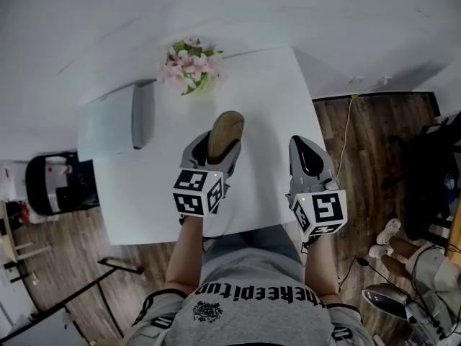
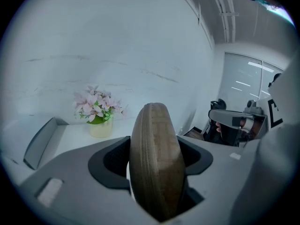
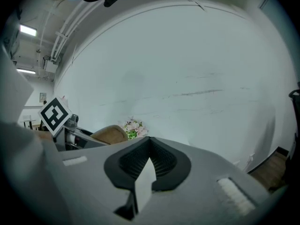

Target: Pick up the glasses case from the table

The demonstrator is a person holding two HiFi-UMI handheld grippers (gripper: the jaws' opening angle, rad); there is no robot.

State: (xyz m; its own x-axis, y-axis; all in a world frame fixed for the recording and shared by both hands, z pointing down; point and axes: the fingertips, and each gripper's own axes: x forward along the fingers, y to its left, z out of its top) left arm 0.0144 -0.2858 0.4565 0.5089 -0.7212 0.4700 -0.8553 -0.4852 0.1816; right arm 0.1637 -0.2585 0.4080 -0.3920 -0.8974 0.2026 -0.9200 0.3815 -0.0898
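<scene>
The pick-up looked as good as done from where I stood: the glasses case (image 1: 225,132), a tan oval with a woven-looking skin, sat edge-up in the left gripper (image 1: 215,150), whose jaws were clamped on its two broad faces. In the left gripper view the case (image 2: 157,163) filled the gap between the dark pads and stood up against the pale wall. The white table (image 1: 144,207) lay below it, so I judged it clear of the top and not resting on it. What seemed left was small, perhaps only holding it steady at that height. The right gripper (image 1: 308,153) hung empty beside it over the table's near right corner, its fingers drawn together at the tips with nothing between them. Farther back on the table stood a small pot of pink flowers (image 1: 189,65) and a grey open box (image 1: 115,125), both well apart from the case. As for writing, there was little. The marker cubes (image 1: 197,193) carried only black-and-white square patterns, no words. The person's grey shirt (image 1: 245,294) bore one line of dark lettering (upside down from the head view, seemingly "thekeepitup", though I would not swear to it) above a small emblem too fine to read. The case showed no brand or label.
</scene>
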